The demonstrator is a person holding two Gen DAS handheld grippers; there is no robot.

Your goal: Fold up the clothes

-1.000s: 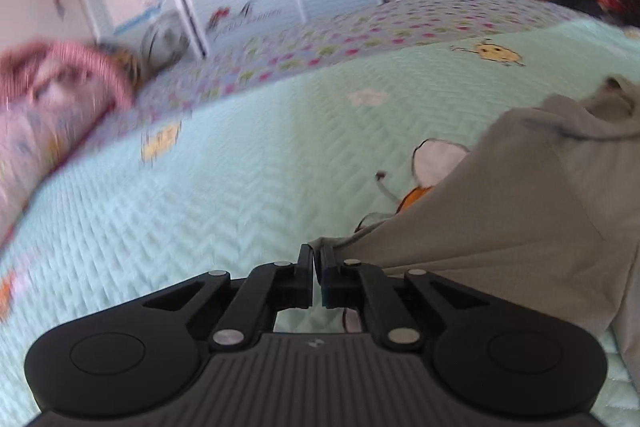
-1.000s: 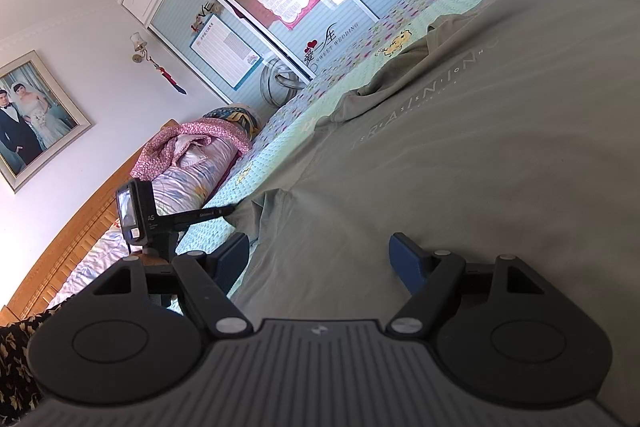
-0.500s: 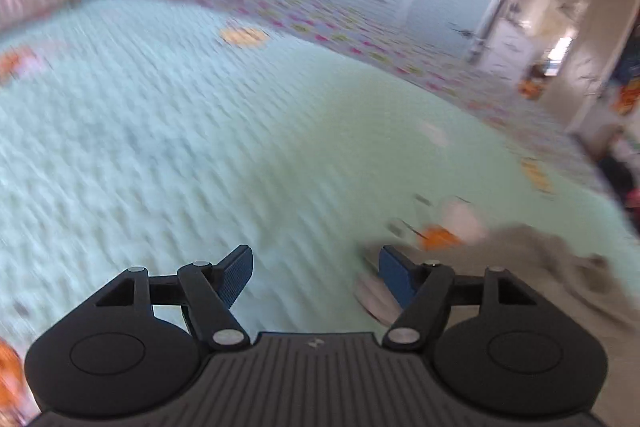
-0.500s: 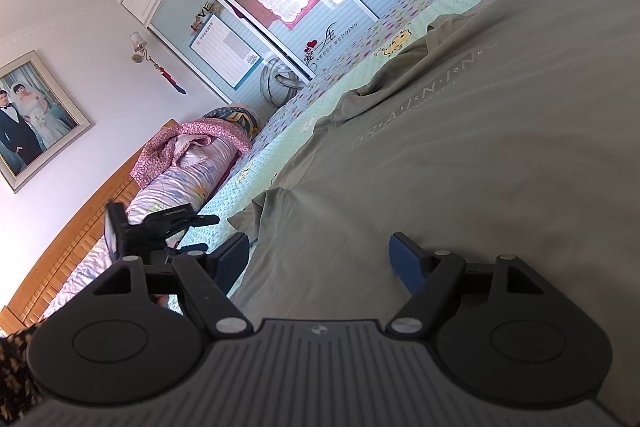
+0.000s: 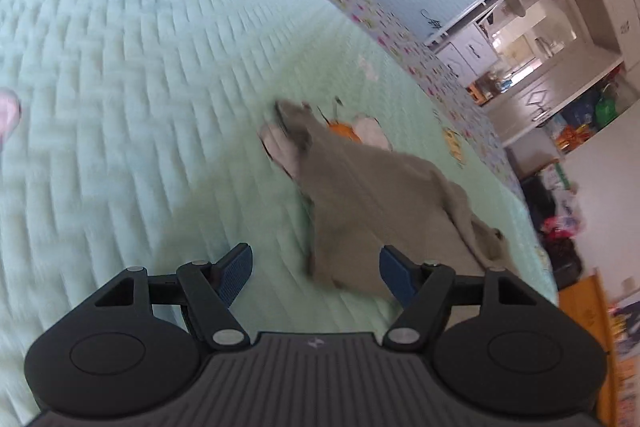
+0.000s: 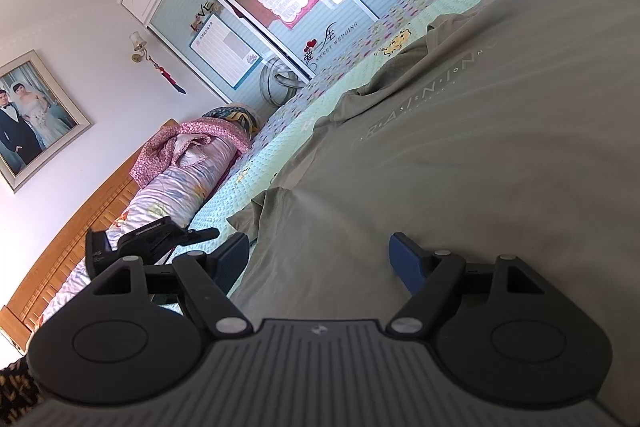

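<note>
A grey T-shirt (image 6: pixel 460 147) with pale lettering lies spread on the mint quilted bedspread (image 6: pixel 280 143). My right gripper (image 6: pixel 320 259) hovers low over its near part, open, with only flat cloth beneath the jaws. In the left wrist view one sleeve of the shirt (image 5: pixel 360 195) lies crumpled on the bedspread (image 5: pixel 140 87), blurred by motion. My left gripper (image 5: pixel 316 267) is open just short of that cloth's near edge, and its pads do not press on the cloth. The left gripper (image 6: pixel 200 235) also shows at the left of the right wrist view, beside the shirt's edge.
A rolled pink quilt (image 6: pixel 192 155) and a wooden headboard (image 6: pixel 72 227) lie along the bed's far left. A glass-door wardrobe (image 6: pixel 280 7) and a fan (image 6: pixel 280 79) stand beyond the bed. A doorway with cluttered shelves (image 5: pixel 560 75) is at the right.
My left gripper was shut on the shirt's corner; it has opened, let the cloth drop on the bed, rolled and shifted sideways. The right gripper has not moved.
</note>
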